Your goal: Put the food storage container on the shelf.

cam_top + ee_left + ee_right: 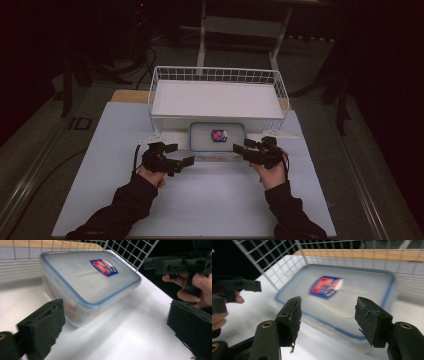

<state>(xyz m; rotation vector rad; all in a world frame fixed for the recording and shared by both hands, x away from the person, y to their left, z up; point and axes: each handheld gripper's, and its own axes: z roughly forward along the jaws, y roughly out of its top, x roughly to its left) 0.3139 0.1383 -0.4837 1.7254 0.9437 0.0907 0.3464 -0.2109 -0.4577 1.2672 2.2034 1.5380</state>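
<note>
Clear plastic w/ a blue seal rim: the lidded box (217,137) sits flat on the white table (100,165), its far end tucked under the front edge of the wire basket (218,96), red-and-blue sticker (104,267) on the lid. Left gripper (176,159) hangs just off the box's left end, jaws spread wide, nothing between them. Right gripper (246,150) is off the right end, jaws also apart and empty; from its own view the box lies just ahead of the pads (293,315), not touched.

Looks like a two-sided move on the box, prob. lifting or sliding it. To do it well: come in level from both ends, pads on the short walls below the rim, squeeze evenly, keep it flat so the reddish contents don't shift, and mind the basket wires at the back.

Count: 1 box, 1 lid sticker, 1 basket, 2 grippers, 2 hands.
</note>
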